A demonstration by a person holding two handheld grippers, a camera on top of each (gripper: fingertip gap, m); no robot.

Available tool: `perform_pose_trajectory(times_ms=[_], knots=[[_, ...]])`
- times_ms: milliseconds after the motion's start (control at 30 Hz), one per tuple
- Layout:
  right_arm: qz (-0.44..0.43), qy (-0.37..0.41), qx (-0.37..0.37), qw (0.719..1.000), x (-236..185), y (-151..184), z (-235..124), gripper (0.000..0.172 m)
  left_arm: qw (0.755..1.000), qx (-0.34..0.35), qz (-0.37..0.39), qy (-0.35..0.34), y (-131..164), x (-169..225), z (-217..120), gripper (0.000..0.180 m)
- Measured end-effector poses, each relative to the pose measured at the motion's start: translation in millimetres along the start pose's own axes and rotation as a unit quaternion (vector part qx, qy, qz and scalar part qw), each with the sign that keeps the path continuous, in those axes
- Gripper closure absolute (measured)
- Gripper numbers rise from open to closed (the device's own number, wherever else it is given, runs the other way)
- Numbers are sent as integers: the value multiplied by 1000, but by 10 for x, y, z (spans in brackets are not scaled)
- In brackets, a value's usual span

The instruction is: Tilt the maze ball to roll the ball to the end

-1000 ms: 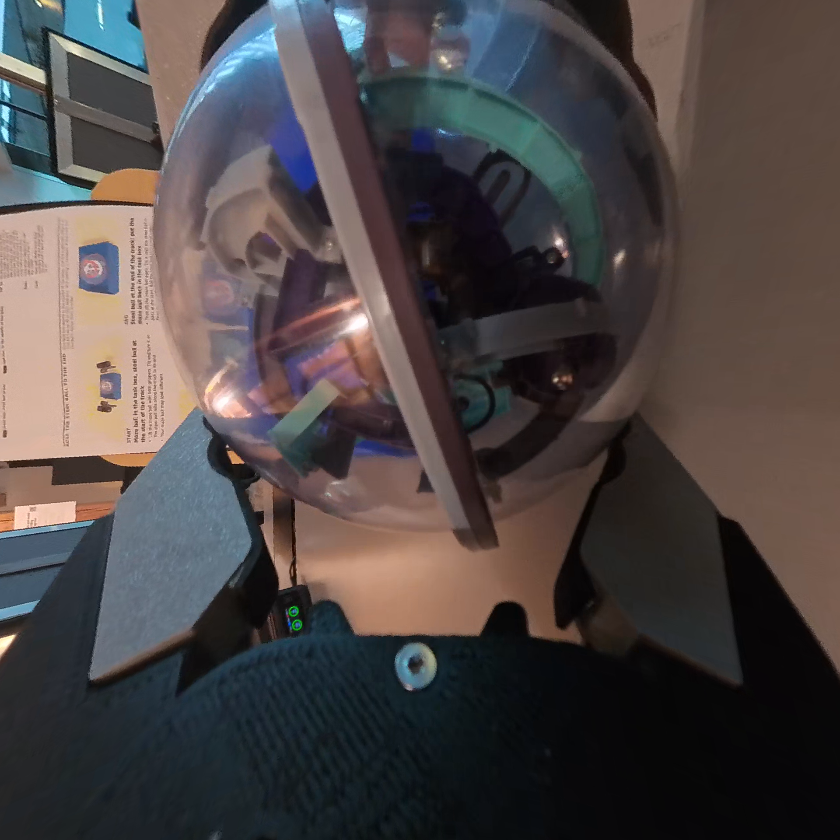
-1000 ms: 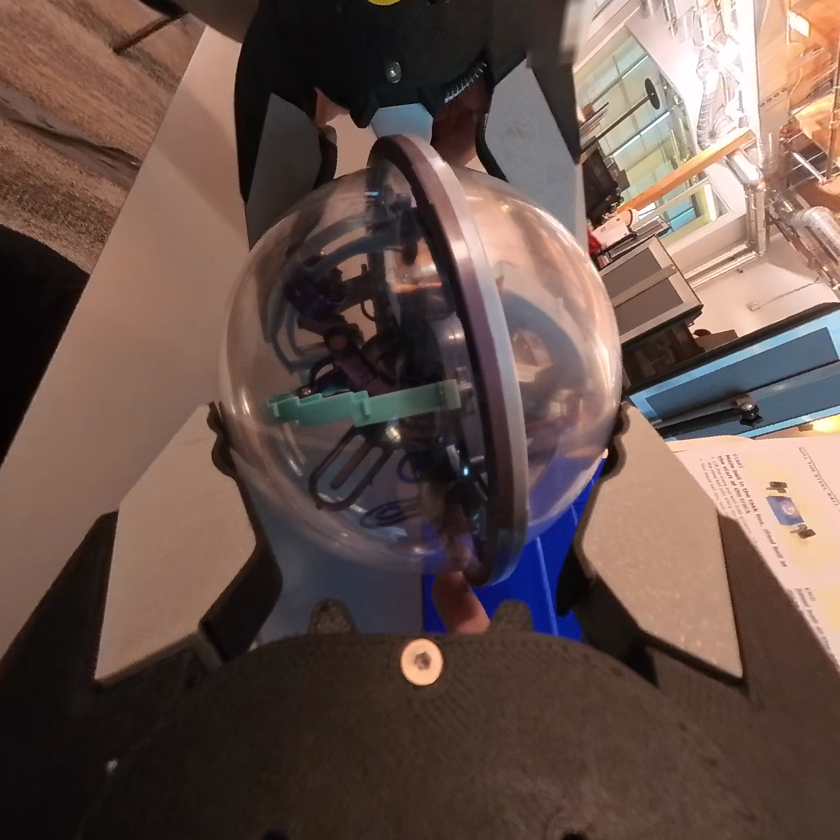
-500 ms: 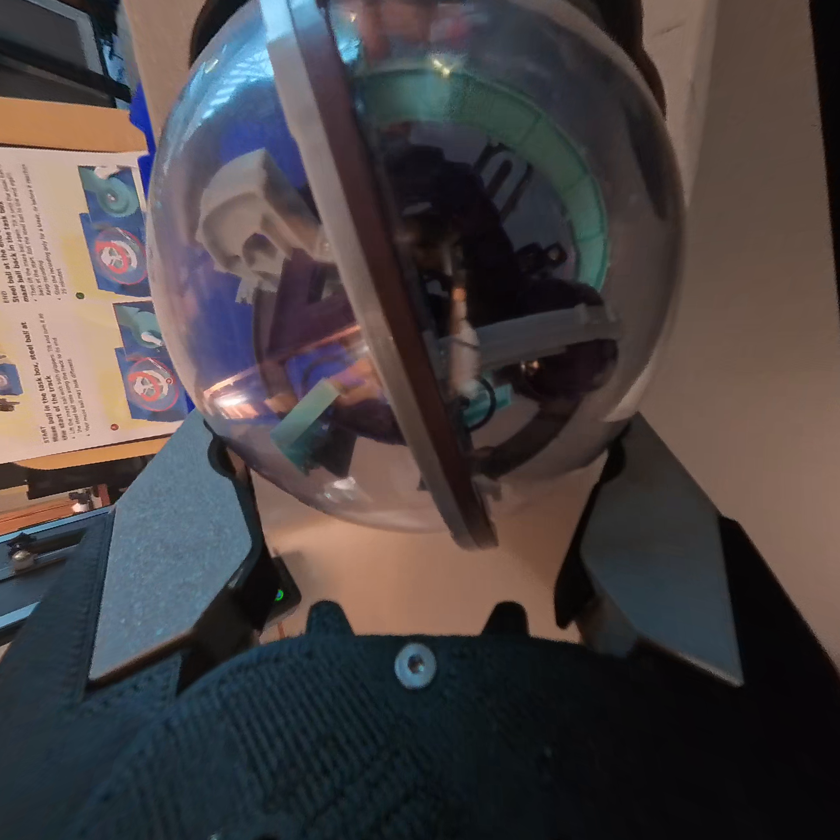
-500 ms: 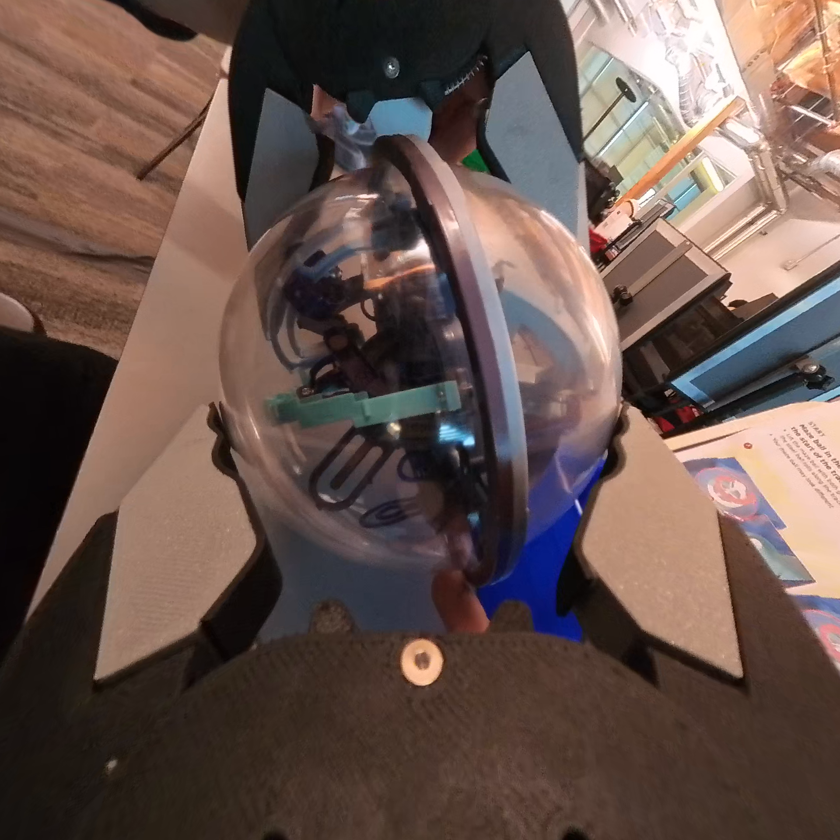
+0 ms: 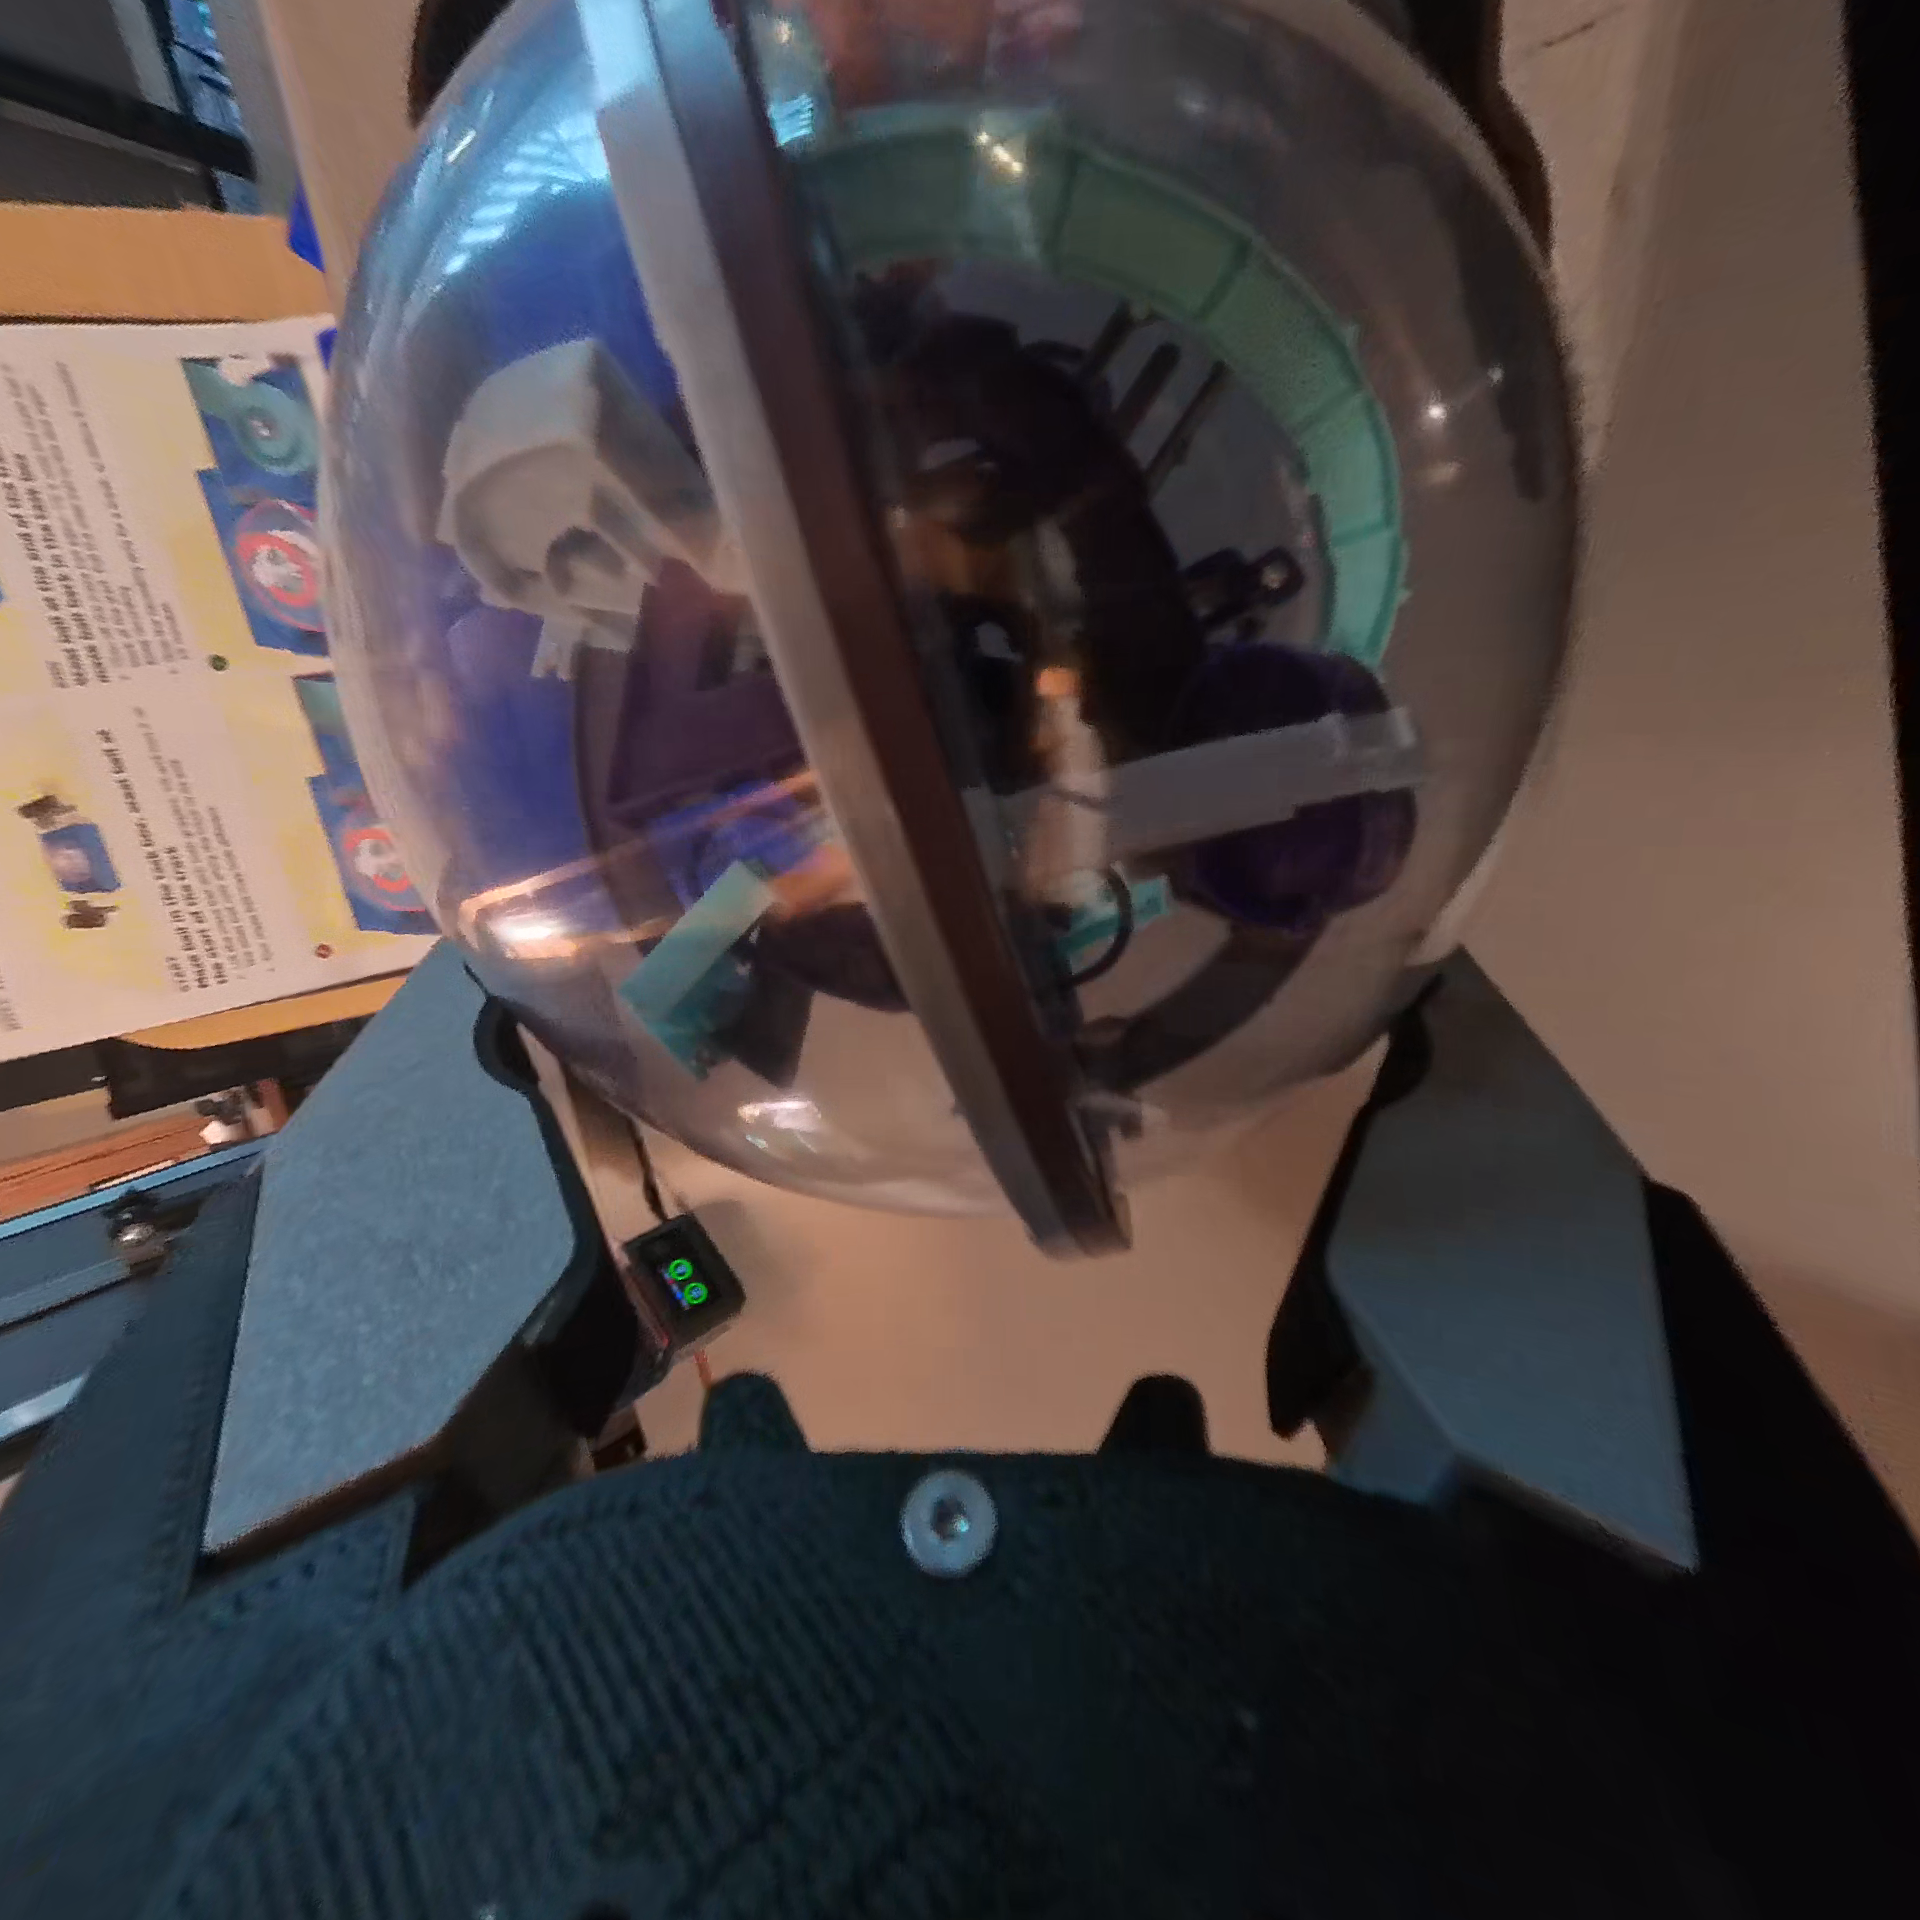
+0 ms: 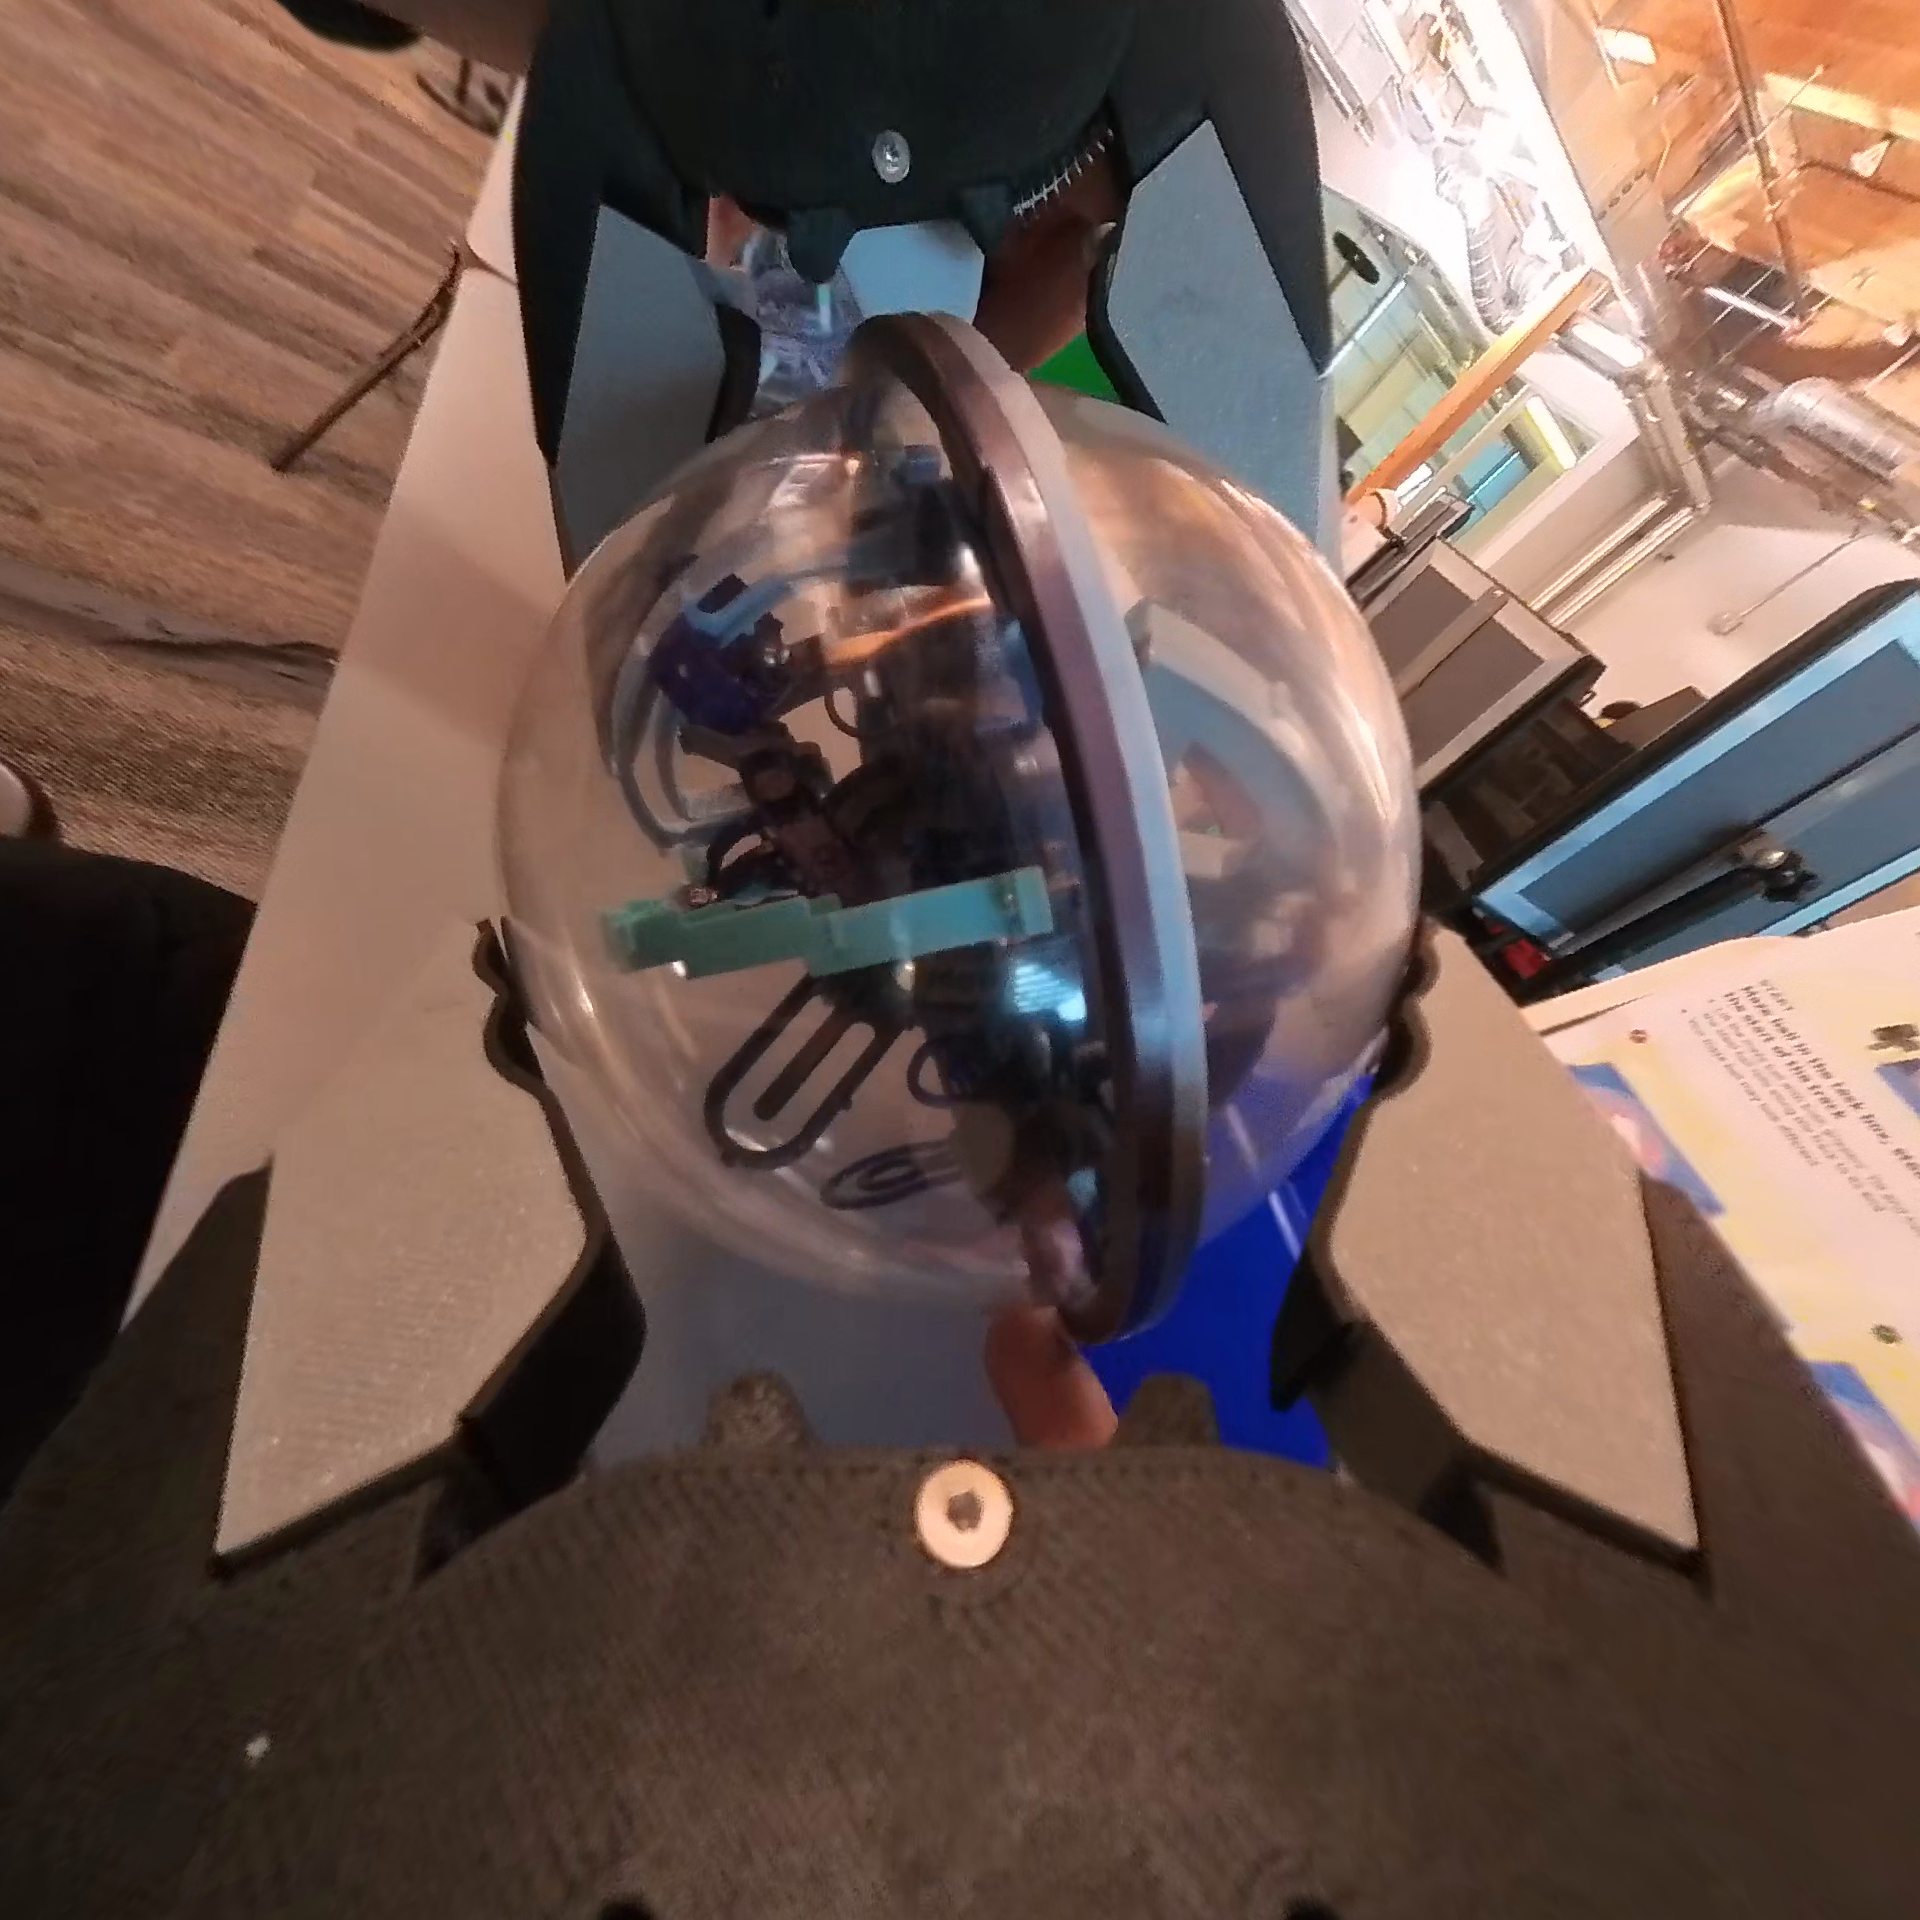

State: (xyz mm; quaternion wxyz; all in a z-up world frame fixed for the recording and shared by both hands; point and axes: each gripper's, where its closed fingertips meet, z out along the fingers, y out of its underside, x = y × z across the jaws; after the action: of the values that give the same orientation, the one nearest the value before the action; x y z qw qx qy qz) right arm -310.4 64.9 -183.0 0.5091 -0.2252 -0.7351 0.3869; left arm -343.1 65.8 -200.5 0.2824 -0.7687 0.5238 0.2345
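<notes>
While both grippers clamp it from opposite sides, the maze ball hangs above the white table near its edge. Left gripper & right gripper spread wide, pads pressing the shell. Instruction sheet w/ blue box lie beside. Ball: clear, dark rim, green track.

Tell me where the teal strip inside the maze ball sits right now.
In the right wrist view the teal strip lies roughly level across the maze ball, left of its dark equator ring, above black looped tracks.
</notes>
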Motion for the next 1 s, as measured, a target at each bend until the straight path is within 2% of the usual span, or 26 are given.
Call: perform_pose_trajectory(times_ms=[300, 633, 1000], knots=[[-21, 25, 3, 999, 111, -83, -18, 15, 999, -23, 24, -20, 7, -142, -81, 21], [-108, 54, -6, 993, 392, -332, -85, 18, 993, -29, 30, -112, 3, -487, -273, 22], [-153, 73, -7, 985, 514, -589, -61, 18, 985, -43, 43, -159, 44, -657, -530, 23]])
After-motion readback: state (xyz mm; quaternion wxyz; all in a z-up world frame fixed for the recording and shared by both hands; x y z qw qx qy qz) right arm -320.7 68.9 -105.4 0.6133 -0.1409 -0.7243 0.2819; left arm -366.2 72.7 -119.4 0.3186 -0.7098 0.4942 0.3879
